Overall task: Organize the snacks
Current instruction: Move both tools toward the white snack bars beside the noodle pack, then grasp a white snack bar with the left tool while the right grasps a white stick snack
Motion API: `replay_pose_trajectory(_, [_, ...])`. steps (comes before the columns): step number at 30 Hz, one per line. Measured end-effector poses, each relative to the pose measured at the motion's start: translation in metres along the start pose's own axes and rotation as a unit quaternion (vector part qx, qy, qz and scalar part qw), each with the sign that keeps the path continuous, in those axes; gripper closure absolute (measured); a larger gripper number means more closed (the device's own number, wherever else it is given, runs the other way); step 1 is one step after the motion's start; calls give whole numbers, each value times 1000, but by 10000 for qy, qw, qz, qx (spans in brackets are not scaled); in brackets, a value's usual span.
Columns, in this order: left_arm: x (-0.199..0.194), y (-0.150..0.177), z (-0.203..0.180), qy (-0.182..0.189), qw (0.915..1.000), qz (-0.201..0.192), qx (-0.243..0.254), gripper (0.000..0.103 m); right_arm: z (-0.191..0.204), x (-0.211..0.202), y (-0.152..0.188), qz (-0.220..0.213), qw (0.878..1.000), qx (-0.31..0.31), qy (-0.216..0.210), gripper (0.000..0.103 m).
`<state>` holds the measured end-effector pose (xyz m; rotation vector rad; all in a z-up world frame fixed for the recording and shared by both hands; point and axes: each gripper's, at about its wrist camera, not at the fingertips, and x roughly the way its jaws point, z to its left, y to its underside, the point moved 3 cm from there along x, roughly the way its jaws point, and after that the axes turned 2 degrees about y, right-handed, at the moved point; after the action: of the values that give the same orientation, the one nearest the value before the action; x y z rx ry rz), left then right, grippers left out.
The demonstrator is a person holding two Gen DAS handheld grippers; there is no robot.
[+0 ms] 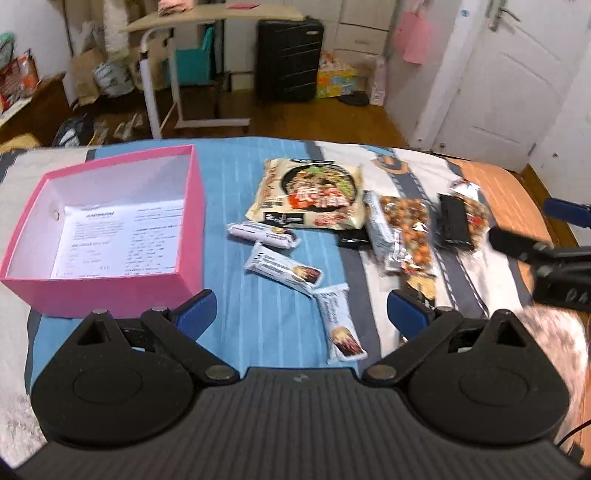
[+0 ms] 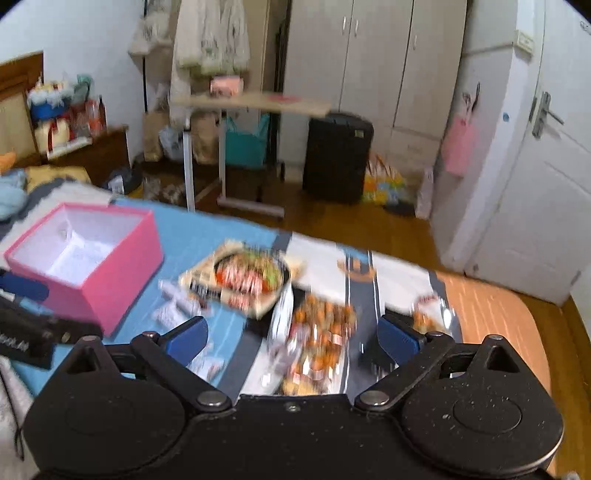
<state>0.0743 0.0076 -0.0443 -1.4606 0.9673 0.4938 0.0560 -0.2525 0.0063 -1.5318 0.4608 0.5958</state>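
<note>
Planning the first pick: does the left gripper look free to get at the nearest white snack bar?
Probably yes: the left gripper is open, and the nearest white snack bar lies between its fingers with nothing on top.

Wooden floor (image 2: 369, 229), white wardrobe (image 2: 373, 62), rolling side table (image 1: 207, 22) (black suitcase (image 1: 290, 59) beside), white door (image 1: 517, 81).

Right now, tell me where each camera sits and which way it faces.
Left wrist: on the left gripper, above the bed, facing the pink box and snack packets; its open fingers and the right gripper's tip show.
Right wrist: on the right gripper, facing the nut packet; open fingers show.
Shared: box, noodle bag, suitcase.
</note>
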Motion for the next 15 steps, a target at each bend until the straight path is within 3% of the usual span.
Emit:
replay_pose_trajectory(2, [11, -4, 3, -169, 9997, -61, -159, 2, -9, 17, -7, -10, 9988, 97, -478, 4])
replay_pose_trajectory(4, [24, -5, 1, -167, 9997, -116, -97, 2, -15, 41, -14, 246, 9974, 182, -655, 5])
replay_pose_trajectory(6, [38, -3, -3, -58, 10000, -21, 45, 2, -17, 65, -20, 516, 9976, 239, -405, 26])
replay_pose_trajectory(7, [46, -4, -5, 97, 9997, 113, 178, 2, -14, 75, -23, 562, 9978, 151, -308, 28])
replay_pose_trajectory(8, [55, -5, -4, 291, 9992, 239, 168, 3, -12, 87, -24, 648, 9972, 82, -371, 27])
replay_pose_trajectory(11, [78, -5, 5, 478, 9972, 310, -474, 4, -14, 120, -21, 1162, 9892, 380, -809, 27])
replay_pose_trajectory(15, [108, 6, -2, 489, 9974, 404, -354, 10, -13, 163, -12, 1532, 9850, 348, -714, 27])
